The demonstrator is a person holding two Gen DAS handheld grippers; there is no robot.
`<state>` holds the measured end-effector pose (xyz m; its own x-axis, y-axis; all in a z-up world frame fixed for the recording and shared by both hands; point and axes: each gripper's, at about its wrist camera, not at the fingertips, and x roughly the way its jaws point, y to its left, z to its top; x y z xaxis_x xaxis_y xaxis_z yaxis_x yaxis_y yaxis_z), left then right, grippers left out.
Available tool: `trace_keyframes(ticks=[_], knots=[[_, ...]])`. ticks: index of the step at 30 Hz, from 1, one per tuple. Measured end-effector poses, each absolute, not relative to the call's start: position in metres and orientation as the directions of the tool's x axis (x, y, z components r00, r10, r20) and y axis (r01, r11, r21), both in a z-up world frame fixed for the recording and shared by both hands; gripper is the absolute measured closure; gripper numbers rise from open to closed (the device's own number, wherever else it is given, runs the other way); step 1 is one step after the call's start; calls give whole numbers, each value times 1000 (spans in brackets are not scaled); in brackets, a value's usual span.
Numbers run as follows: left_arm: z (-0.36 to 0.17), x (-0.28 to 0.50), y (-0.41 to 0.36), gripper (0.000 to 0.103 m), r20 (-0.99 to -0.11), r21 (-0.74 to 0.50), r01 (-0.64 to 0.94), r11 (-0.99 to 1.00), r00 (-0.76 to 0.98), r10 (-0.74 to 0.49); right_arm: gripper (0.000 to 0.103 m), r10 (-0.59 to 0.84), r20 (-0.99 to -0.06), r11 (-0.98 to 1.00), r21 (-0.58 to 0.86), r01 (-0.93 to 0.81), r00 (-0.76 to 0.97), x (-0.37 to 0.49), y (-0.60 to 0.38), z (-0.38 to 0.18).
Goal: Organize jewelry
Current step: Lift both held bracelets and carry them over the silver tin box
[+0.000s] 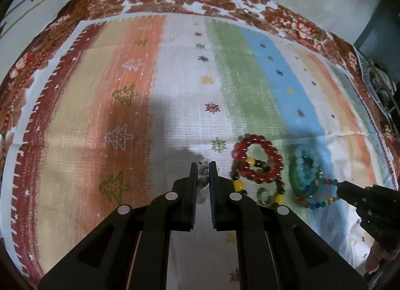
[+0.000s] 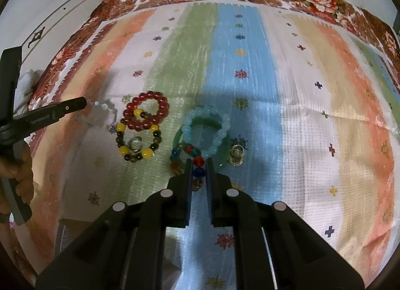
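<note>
My left gripper is shut on a pale, clear-beaded bracelet that hangs between its fingers; in the right wrist view the left gripper comes in from the left with the pale bracelet at its tip. My right gripper is shut on a multicoloured bead bracelet, whose loop dangles from the right gripper in the left wrist view. On the striped mat lie a red bead bracelet, a yellow-and-dark bead bracelet, a light blue bead bracelet and a green bangle.
A clear ring sits inside the yellow-and-dark bracelet. Small gold rings lie right of the green bangle. The striped mat covers a floral cloth. A person's hand holds the left gripper's handle. Wall and cables lie beyond the far edge.
</note>
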<state>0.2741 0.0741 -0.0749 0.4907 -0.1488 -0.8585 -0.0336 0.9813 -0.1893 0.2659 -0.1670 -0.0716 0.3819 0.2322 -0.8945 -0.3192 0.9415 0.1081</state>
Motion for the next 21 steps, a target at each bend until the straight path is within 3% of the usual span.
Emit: trace_keyframes(ticks=[21], knots=[[-15,215,38,95,-772,-214,54,975,603,-203,92,244,-838,931,63,-358,488,215,-164,-23]])
